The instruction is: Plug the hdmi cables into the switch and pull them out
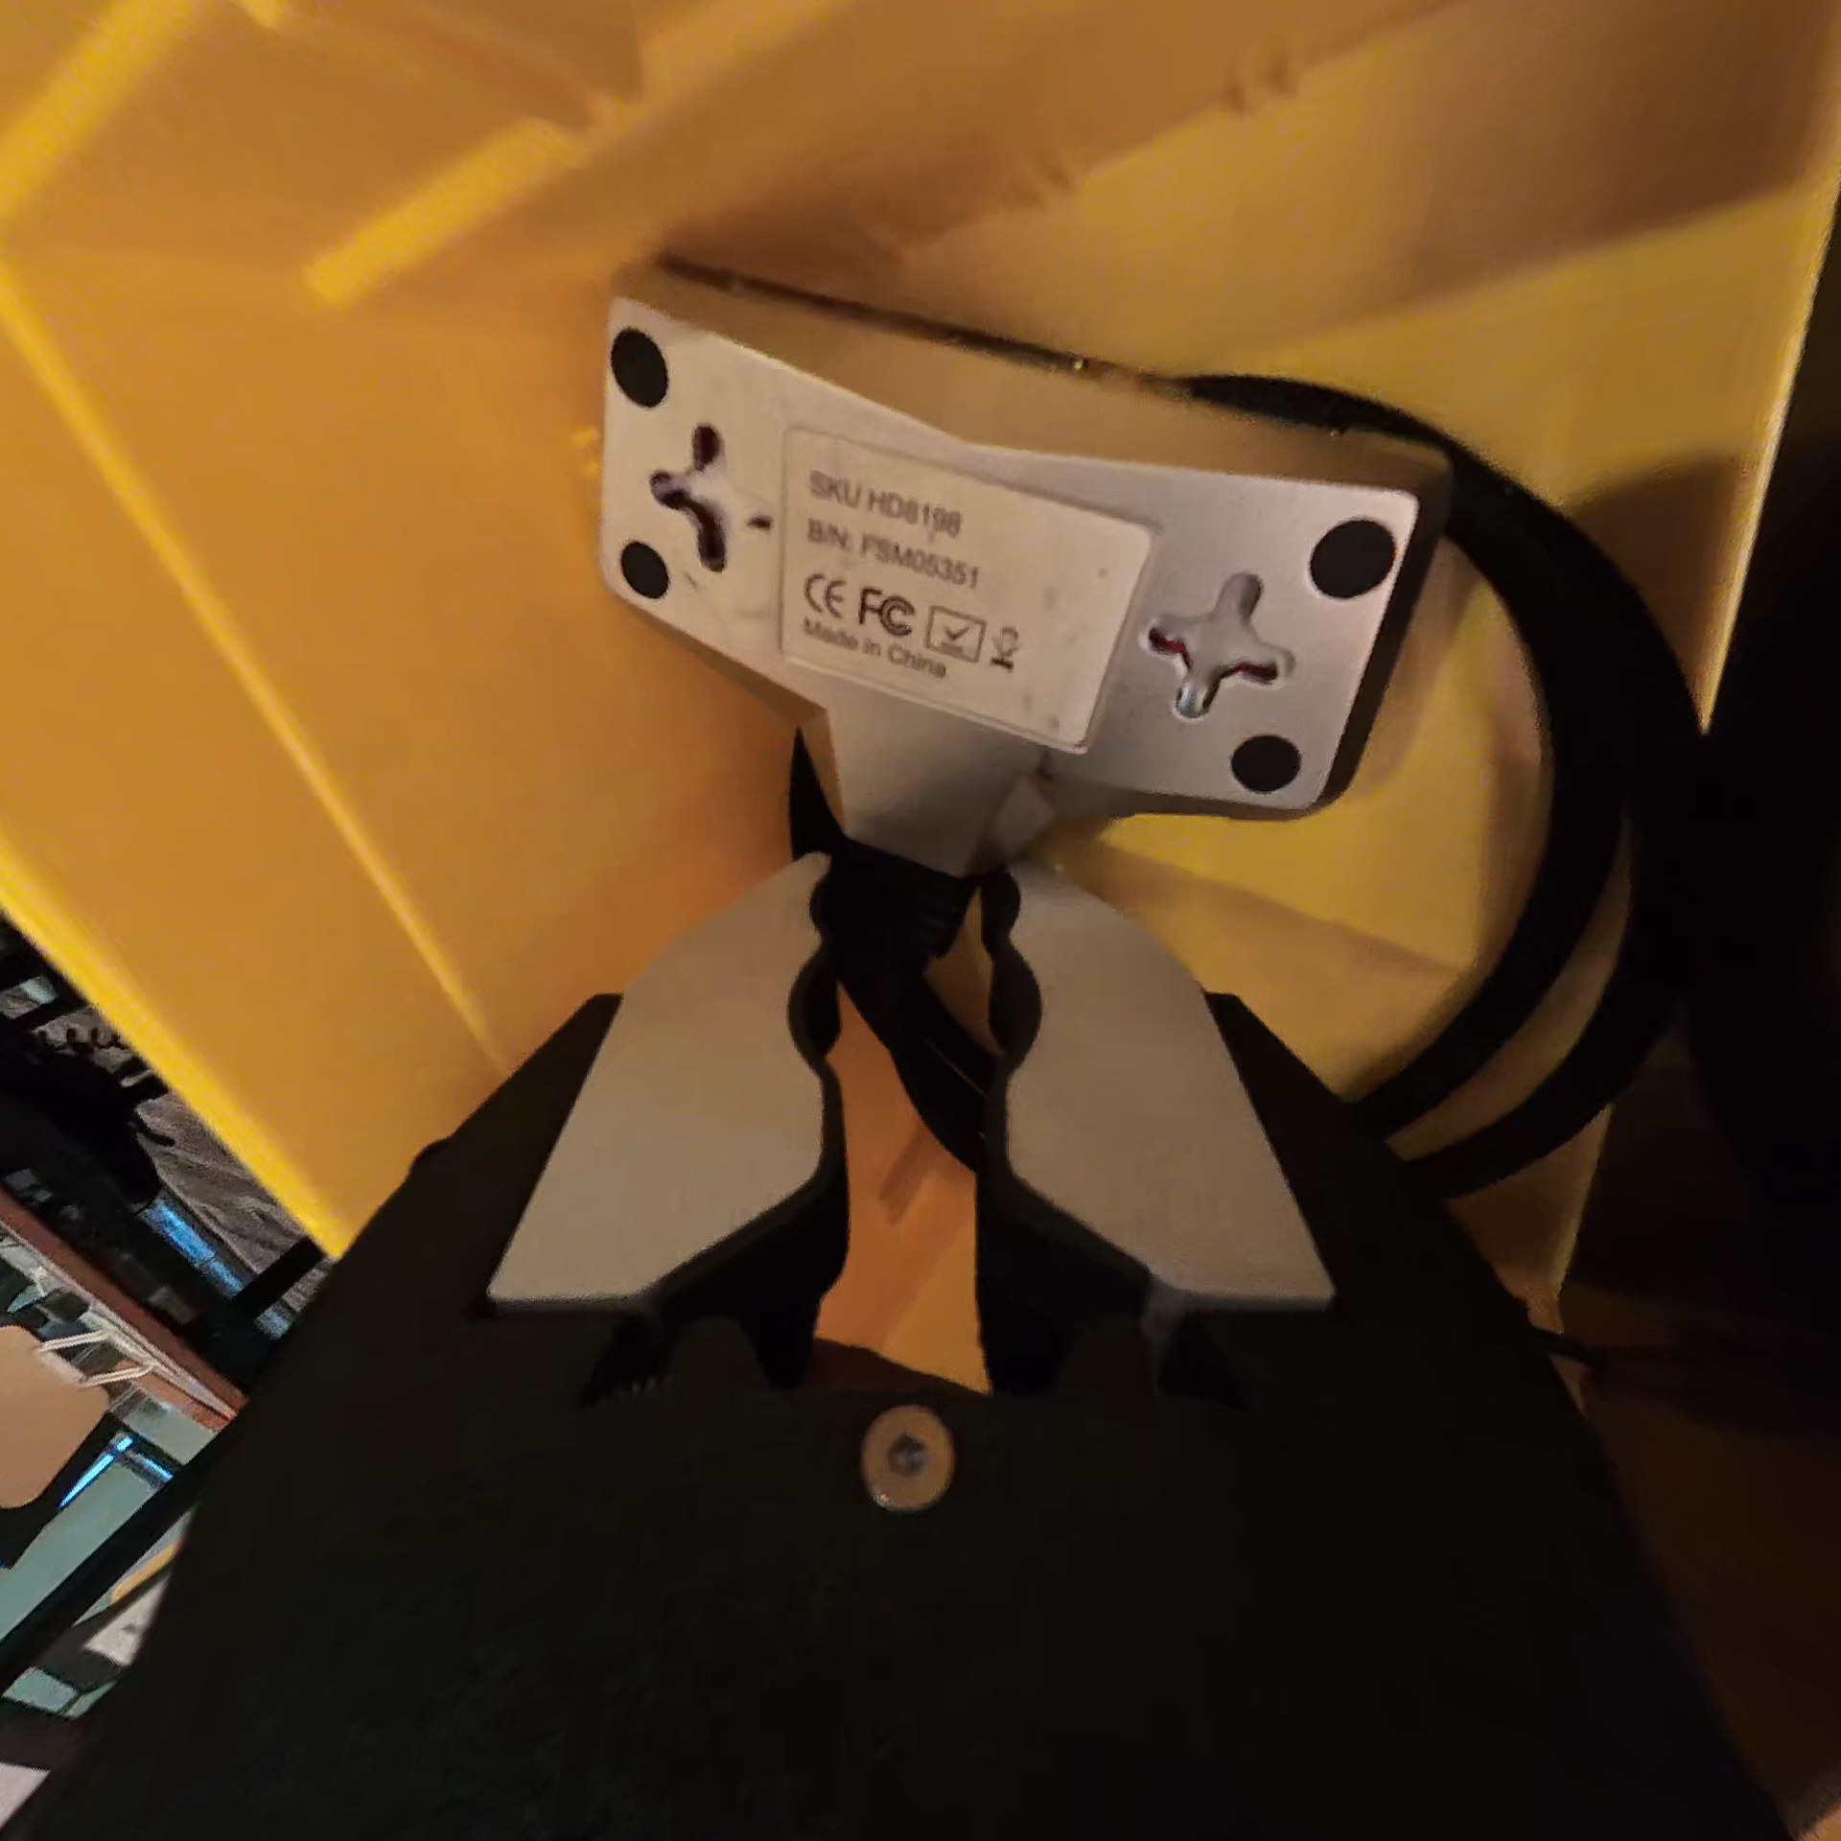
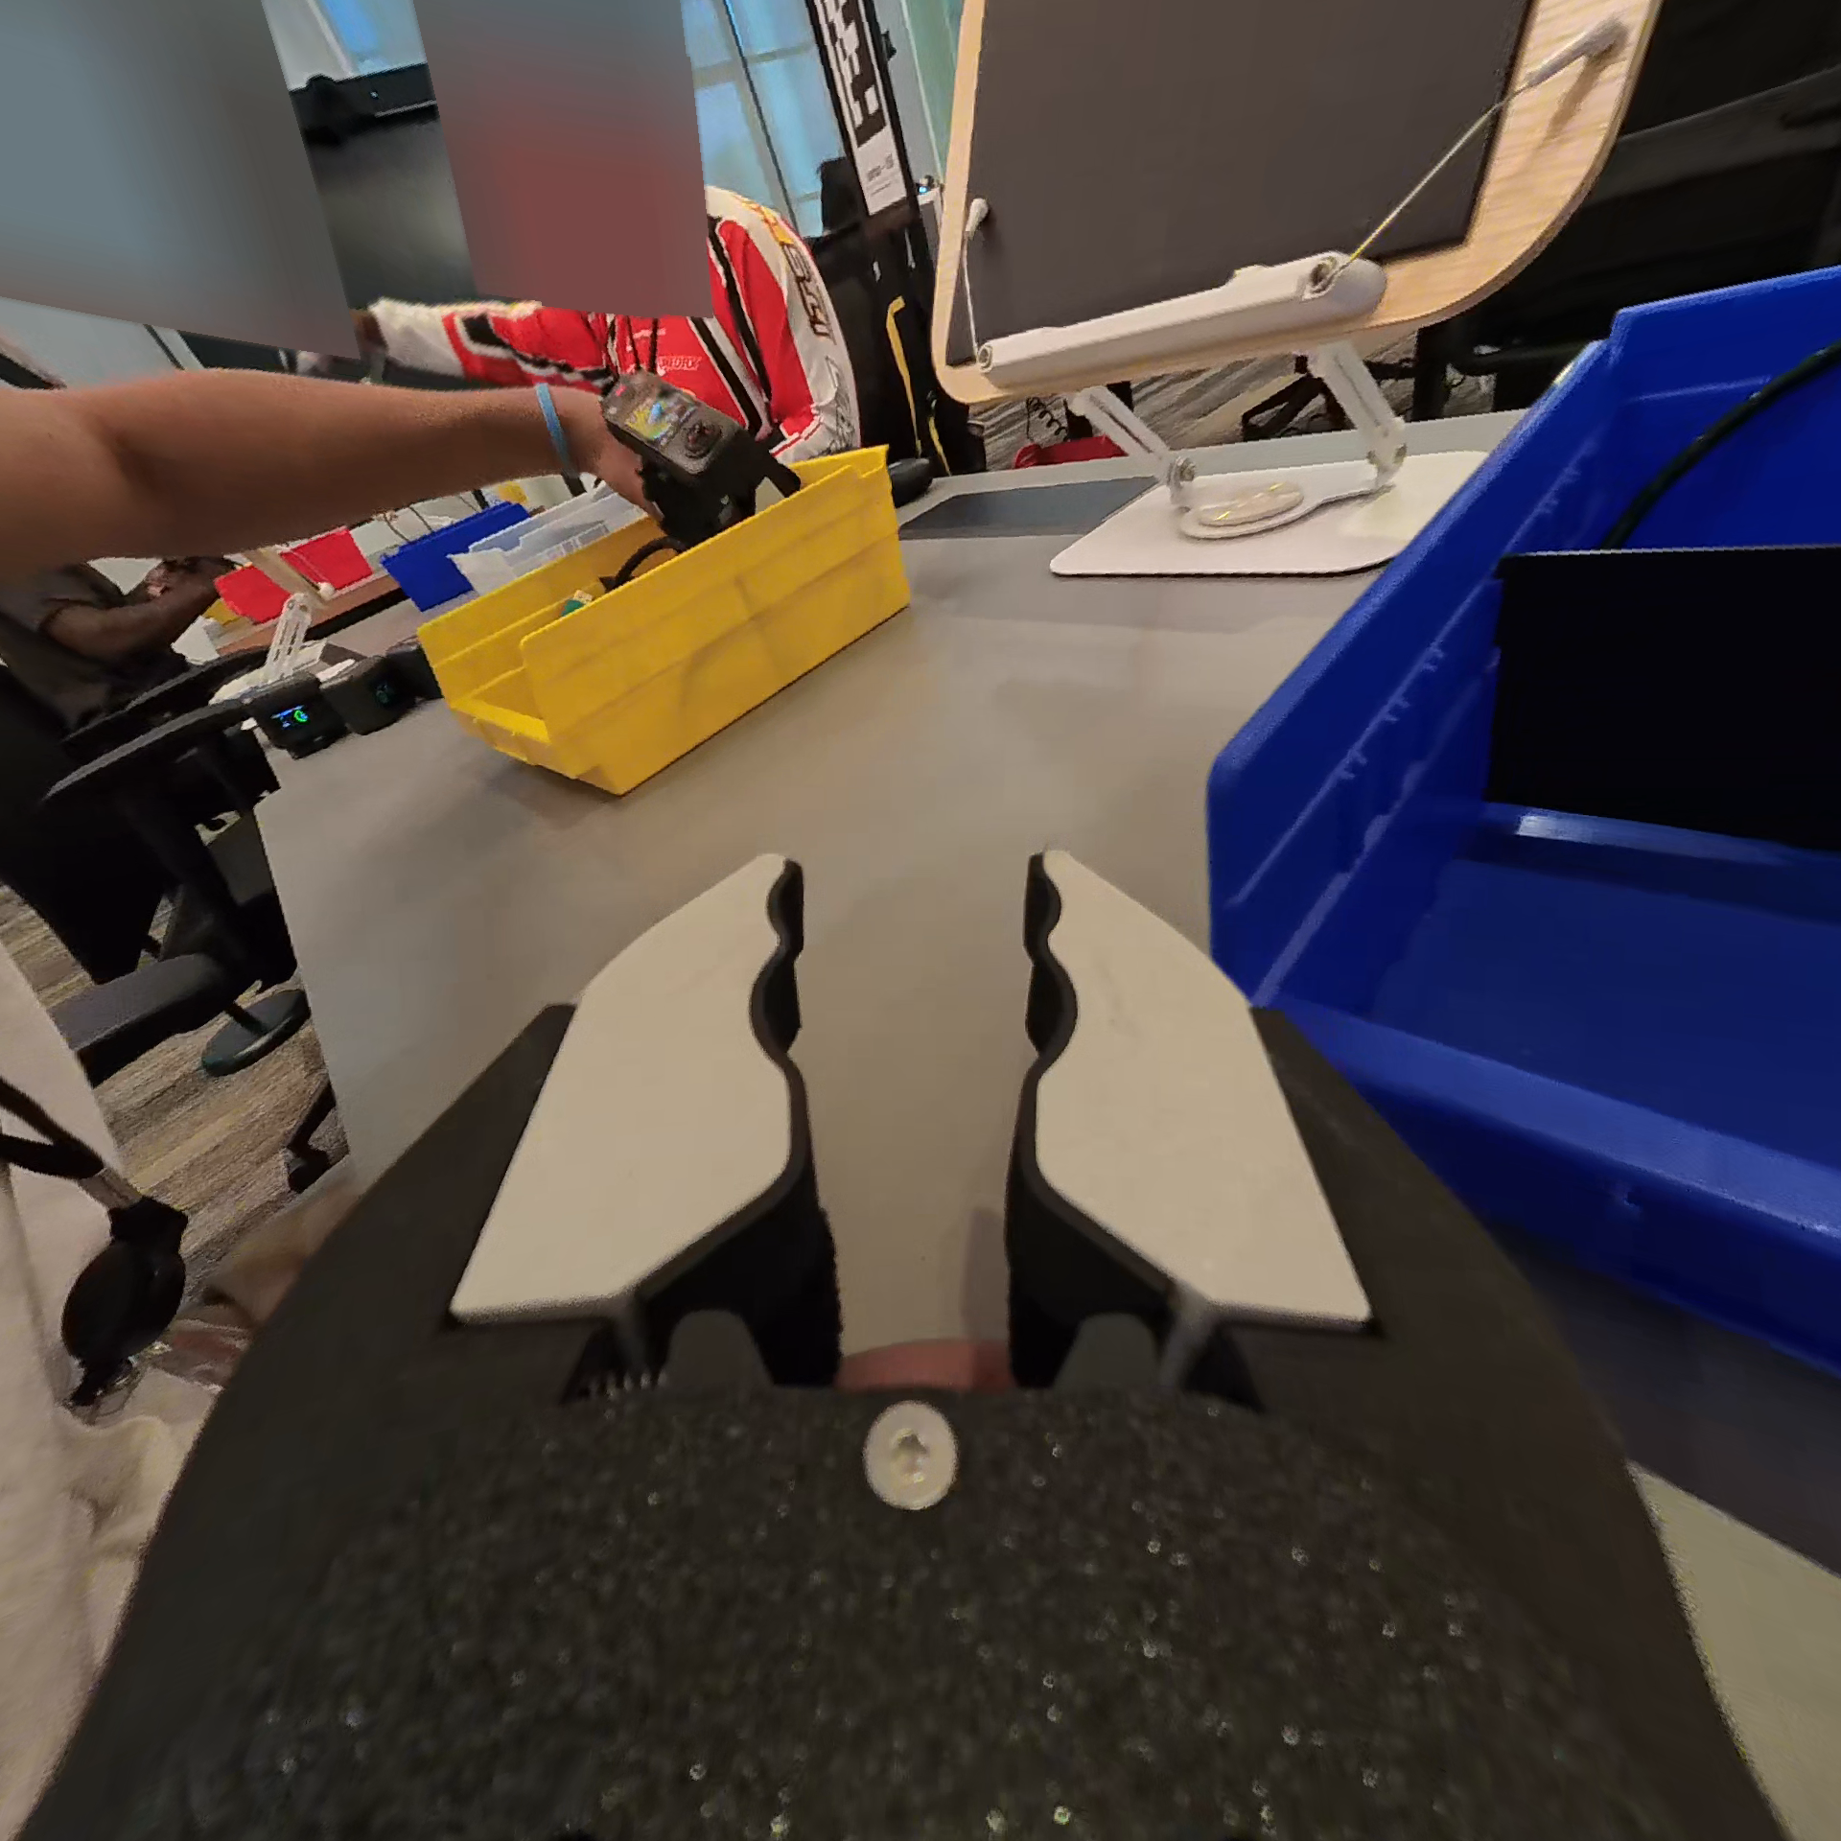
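The left gripper point(image 1: 912, 877), its smooth grey fingers point(image 1: 697, 1086) wavy-edged, is pinching the ribbed black cable point(image 1: 902, 921) just below the T-shaped silver switch point(image 1: 1006, 588), which is lying label-up inside the glossy yellow bin point(image 1: 299, 598). The right gripper point(image 2: 912, 877) is hovering with jaws parted over the matte grey table point(image 2: 946, 717), beside a ridged blue bin point(image 2: 1494, 996).
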A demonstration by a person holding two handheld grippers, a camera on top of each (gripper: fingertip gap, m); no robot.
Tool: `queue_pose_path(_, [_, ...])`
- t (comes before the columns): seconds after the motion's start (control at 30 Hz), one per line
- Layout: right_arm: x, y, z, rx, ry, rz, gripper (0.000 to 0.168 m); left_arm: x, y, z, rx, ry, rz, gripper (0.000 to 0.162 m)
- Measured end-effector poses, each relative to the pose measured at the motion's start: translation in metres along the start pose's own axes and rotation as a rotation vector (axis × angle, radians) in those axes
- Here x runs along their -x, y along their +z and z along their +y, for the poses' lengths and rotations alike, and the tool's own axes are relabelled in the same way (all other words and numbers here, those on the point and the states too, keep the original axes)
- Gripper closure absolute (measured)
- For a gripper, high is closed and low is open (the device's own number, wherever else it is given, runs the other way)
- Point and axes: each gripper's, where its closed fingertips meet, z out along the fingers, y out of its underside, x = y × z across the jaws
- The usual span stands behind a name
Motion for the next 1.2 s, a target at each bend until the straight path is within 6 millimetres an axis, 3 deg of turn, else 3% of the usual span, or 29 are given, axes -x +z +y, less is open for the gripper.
queue_pose_path(0.13, [0.004,-0.001,-0.001,-0.006,0.003,-0.012,0.128,0.004,-0.012,0.003,-0.005,-0.053,-0.001,0.137])
queue_pose_path(0.27, [0.009,-0.003,-0.001,-0.017,0.028,-0.031,0.128,0.026,-0.057,0.008,-0.032,-0.139,-0.139,0.138])
queue_pose_path(0.5, [0.025,-0.005,-0.003,-0.047,0.063,-0.082,0.13,0.069,-0.187,0.026,-0.077,-0.359,-0.553,0.138])
queue_pose_path(0.73, [0.033,-0.011,-0.009,-0.067,0.053,-0.102,0.131,0.095,-0.339,0.019,-0.078,-0.412,-0.97,0.138])
queue_pose_path(0.83, [0.03,-0.016,-0.012,-0.082,0.062,-0.083,0.131,0.105,-0.405,-0.004,-0.189,-0.476,-1.139,0.138])
queue_pose_path(0.93, [0.029,-0.021,-0.018,-0.124,0.101,-0.072,0.131,0.103,-0.448,-0.05,-0.352,-0.503,-1.272,0.138])
queue_pose_path(1.03, [0.031,-0.022,-0.021,-0.143,0.073,-0.051,0.13,0.092,-0.459,-0.108,-0.553,-0.538,-1.329,0.138])
queue_pose_path(1.2, [0.036,-0.018,-0.026,-0.161,-0.139,0.073,0.127,0.066,-0.433,-0.198,-0.849,-0.651,-1.331,0.138])
